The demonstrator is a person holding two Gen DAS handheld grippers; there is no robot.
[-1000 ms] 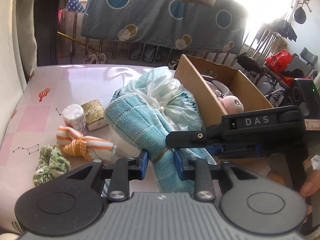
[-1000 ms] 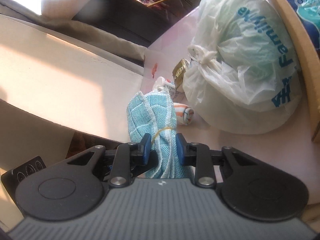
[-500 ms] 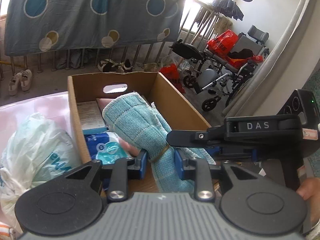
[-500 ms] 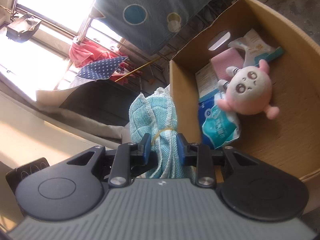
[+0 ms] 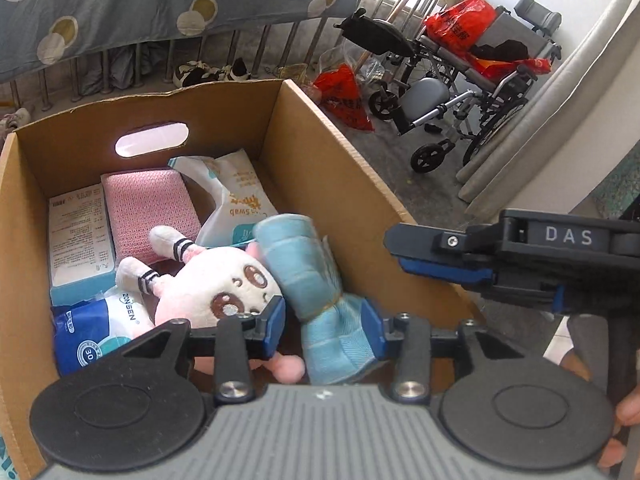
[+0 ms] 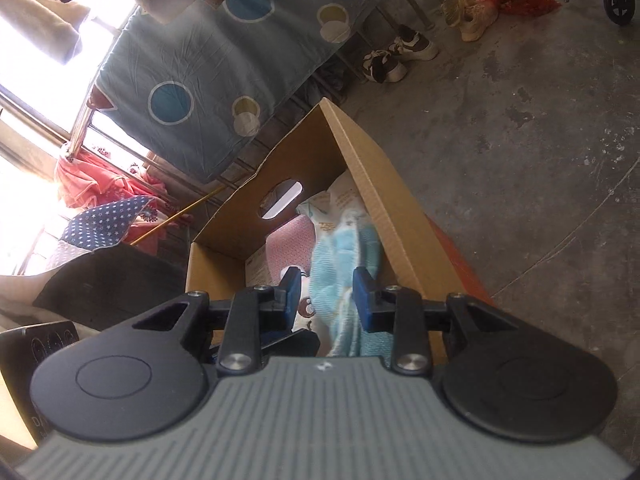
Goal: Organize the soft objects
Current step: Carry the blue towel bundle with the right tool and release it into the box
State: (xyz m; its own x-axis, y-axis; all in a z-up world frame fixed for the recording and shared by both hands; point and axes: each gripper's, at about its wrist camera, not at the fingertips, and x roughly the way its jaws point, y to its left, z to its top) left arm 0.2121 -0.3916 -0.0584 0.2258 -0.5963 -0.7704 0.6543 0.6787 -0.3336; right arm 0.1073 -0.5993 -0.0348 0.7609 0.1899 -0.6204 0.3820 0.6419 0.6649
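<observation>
A rolled light-blue towel [image 5: 316, 284] tied with a band lies inside the cardboard box [image 5: 340, 168], leaning on a pink and white plush toy [image 5: 216, 284]. My left gripper [image 5: 324, 326] is open, its pads on either side of the towel's lower end with gaps showing. My right gripper [image 6: 326, 298] is open above the box, the towel [image 6: 344, 276] below between its pads. The right gripper also shows in the left wrist view [image 5: 440, 256], over the box's right wall.
The box also holds a pink sponge cloth [image 5: 148, 208], a white swab packet [image 5: 232, 200], a white carton [image 5: 78, 236] and a blue pack [image 5: 96, 332]. Wheelchairs [image 5: 472, 92] and red bags stand on the floor to the right. Shoes [image 6: 400, 54] lie by the railing.
Both grippers carried the towel from the table over the box, then opened. The towel dropped into the box beside the plush toy.
</observation>
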